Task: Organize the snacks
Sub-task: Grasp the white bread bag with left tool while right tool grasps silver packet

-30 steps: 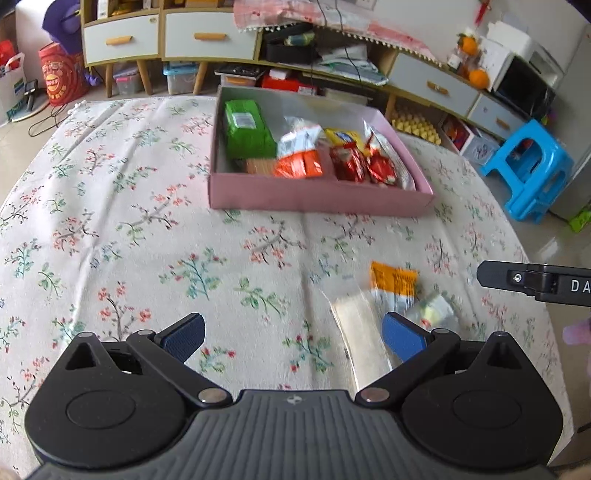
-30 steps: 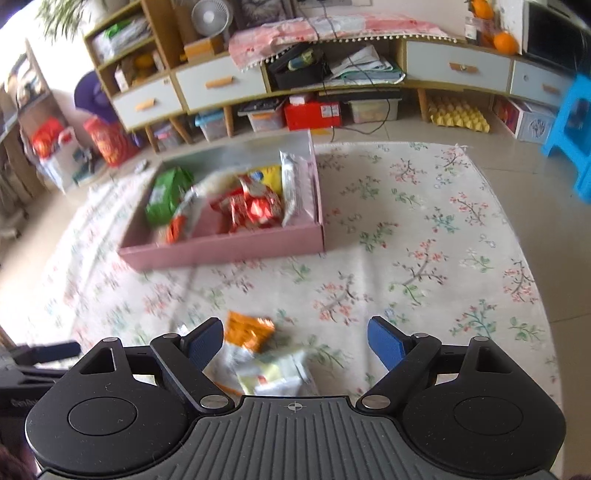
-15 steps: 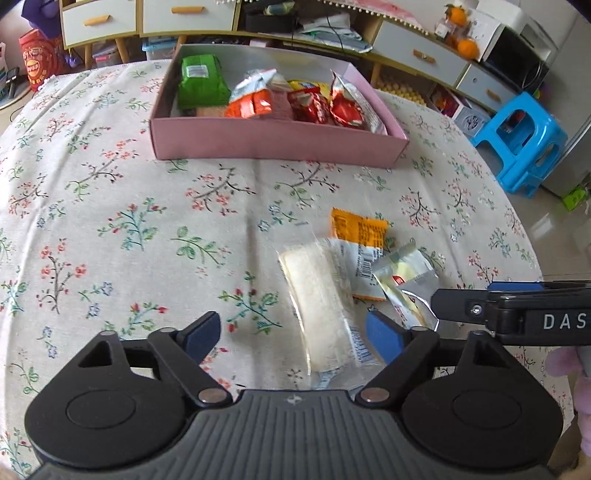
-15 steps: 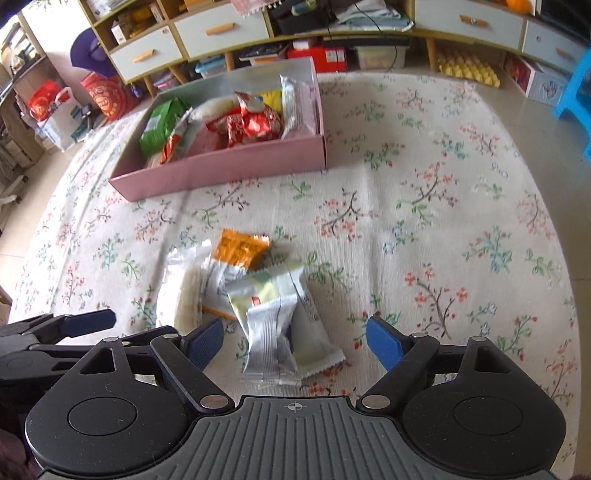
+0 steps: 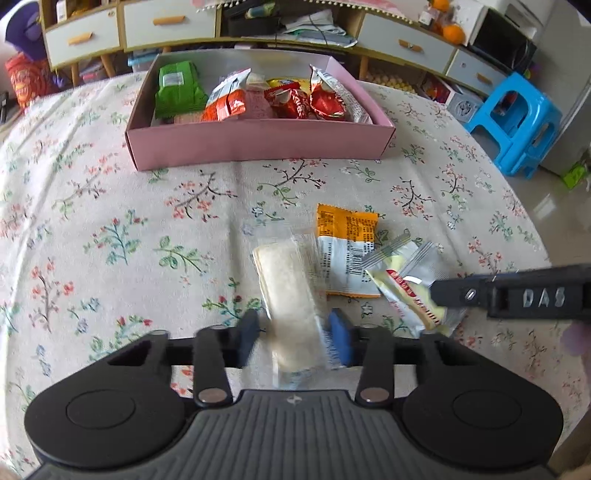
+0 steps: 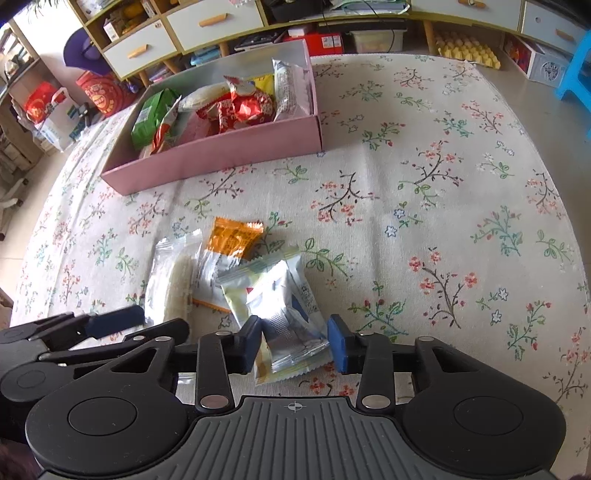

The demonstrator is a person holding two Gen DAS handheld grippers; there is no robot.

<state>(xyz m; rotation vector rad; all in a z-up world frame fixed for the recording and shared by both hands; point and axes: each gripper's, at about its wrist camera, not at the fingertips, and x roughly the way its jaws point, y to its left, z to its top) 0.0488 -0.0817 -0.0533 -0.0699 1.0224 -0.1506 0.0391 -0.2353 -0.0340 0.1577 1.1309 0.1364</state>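
A pink box [image 5: 258, 142] [image 6: 221, 158] at the far side of the floral table holds several snack packs. Loose packs lie near me: a clear-wrapped white rice bar [image 5: 291, 306] [image 6: 171, 284], an orange-and-white packet [image 5: 345, 251] [image 6: 231, 242], a pale yellow-green packet [image 5: 410, 291] [image 6: 240, 291] and a silver packet [image 6: 286, 314]. My left gripper [image 5: 293, 338] straddles the near end of the rice bar, jaws narrowed beside it, and shows in the right wrist view [image 6: 114, 321]. My right gripper [image 6: 295, 345] straddles the silver packet, jaws close on both sides, and shows in the left wrist view [image 5: 517, 295].
The table has a flowered cloth [image 6: 424, 184]. Behind it stand drawer cabinets [image 5: 166, 22] and floor clutter. A blue plastic stool [image 5: 517, 118] stands to the right of the table, past its rounded edge.
Both grippers moved down and forward onto the loose packs and their jaws narrowed, the left around the rice bar, the right around the silver packet.
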